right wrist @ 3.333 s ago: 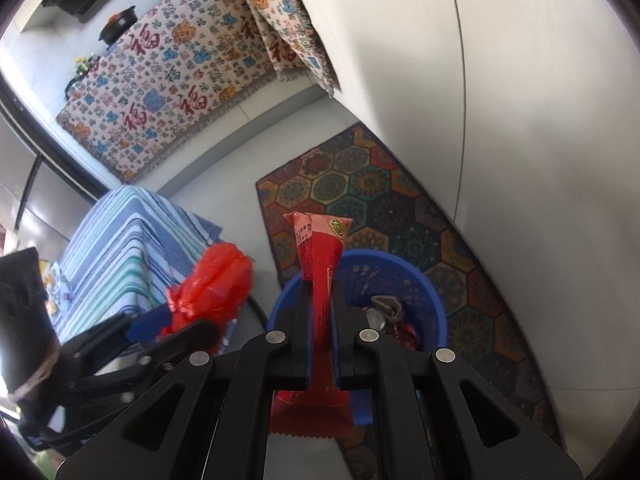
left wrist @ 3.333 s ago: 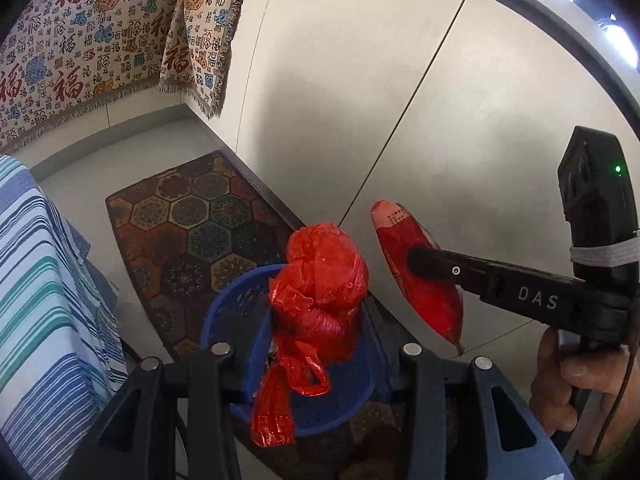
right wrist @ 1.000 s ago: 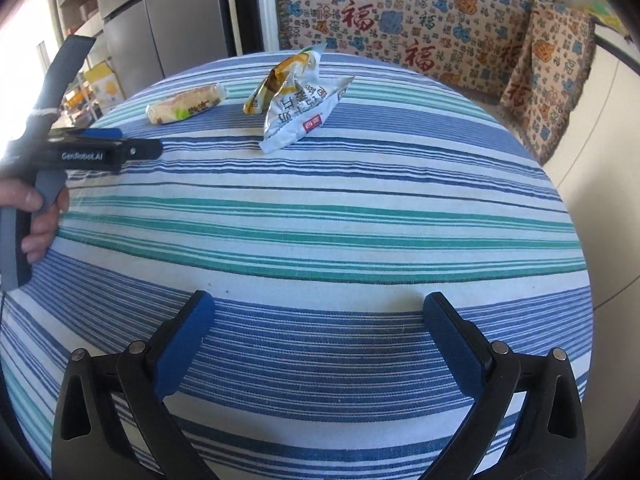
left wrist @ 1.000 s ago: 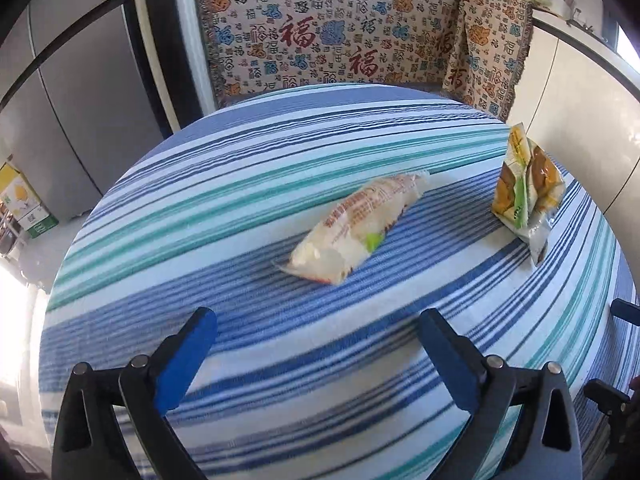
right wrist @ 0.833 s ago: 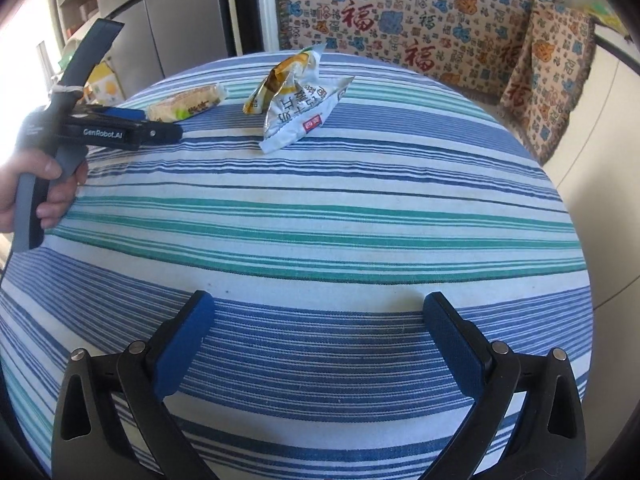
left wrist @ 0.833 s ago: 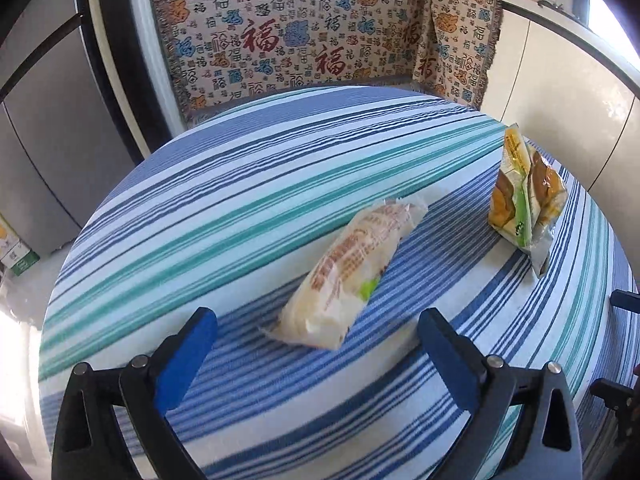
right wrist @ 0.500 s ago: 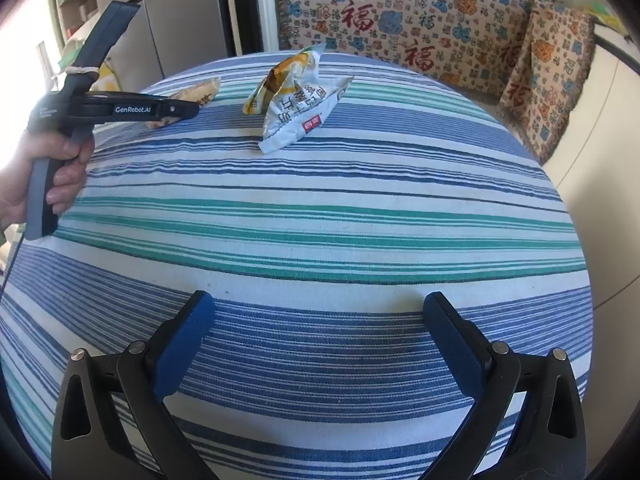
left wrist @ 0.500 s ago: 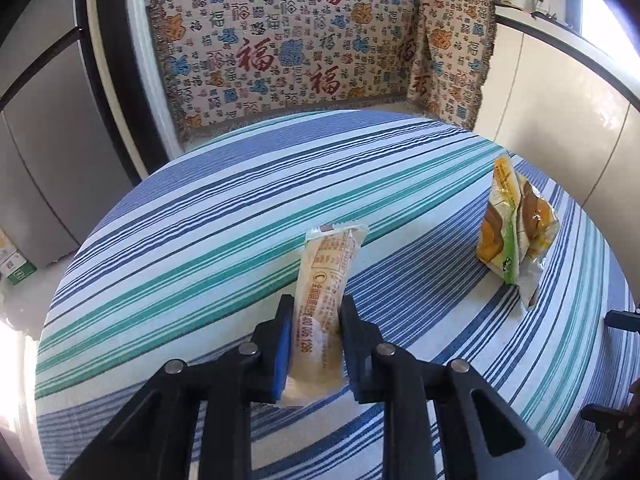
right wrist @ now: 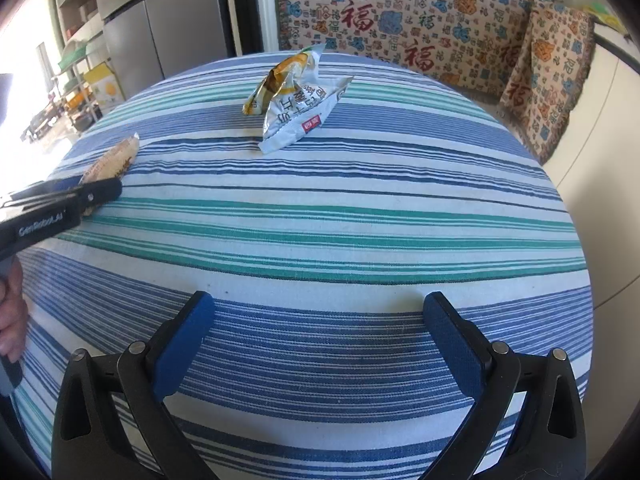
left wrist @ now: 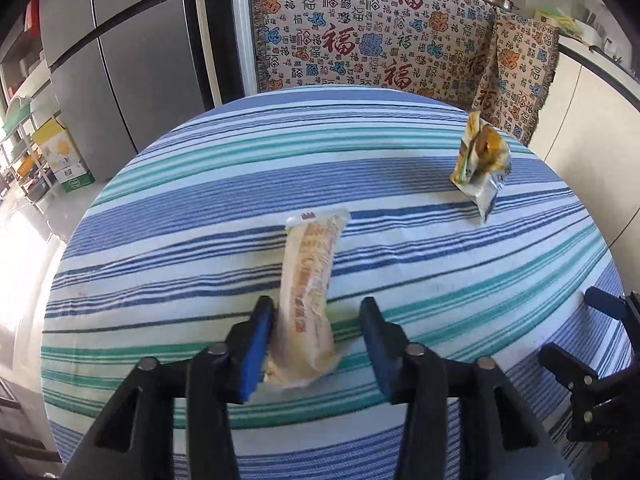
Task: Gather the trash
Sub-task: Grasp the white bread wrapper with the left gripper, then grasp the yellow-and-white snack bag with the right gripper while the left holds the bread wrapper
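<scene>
Cream wrapper [left wrist: 310, 288] lengthwise between jaws

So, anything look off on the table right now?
Yes: the pale wrapper sits between the left gripper's fingers, but the jaws have just been opening and only the left pad touches it, so the grip looks lost. The crumpled packet lies untouched farther off; the right gripper hangs open.

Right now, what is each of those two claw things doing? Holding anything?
Left gripper: jaws just opened; pale snack wrapper between them, touching one pad, not clamped.
Right gripper: wide open, empty.
</scene>
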`<state>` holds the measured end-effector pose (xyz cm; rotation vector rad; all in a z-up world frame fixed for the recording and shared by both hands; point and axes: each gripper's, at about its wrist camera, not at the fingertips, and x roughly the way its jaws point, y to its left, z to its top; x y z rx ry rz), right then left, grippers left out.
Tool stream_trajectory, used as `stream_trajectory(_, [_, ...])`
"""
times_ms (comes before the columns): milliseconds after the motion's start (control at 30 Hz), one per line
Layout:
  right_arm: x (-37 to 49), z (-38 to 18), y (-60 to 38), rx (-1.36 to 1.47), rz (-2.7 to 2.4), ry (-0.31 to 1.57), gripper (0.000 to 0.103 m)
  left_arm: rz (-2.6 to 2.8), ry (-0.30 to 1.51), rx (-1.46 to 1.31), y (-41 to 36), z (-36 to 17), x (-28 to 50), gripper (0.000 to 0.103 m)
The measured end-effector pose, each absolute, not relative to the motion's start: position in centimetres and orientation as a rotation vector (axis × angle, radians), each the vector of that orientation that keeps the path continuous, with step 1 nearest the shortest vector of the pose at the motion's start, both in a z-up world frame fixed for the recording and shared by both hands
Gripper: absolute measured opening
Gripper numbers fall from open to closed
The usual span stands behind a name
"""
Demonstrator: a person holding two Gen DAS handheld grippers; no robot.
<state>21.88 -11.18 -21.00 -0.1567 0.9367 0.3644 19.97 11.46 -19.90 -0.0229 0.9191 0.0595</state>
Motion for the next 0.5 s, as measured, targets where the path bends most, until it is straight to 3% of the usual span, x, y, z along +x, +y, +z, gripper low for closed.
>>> stream_trajectory(200, [21.87, -21.01, -11.14, -0.157, 0.364, 0.936, 0.103, 0.069, 0.910, -0.022, 11.54, -20.28, 20.55, 0.080])
stream_trajectory(500, [21.93, -20.97, -11.25, -0.159, 0.365, 0.936, 0.103, 0.060, 0.908, -0.015, 11.49, -20.37, 20.44, 0.082])
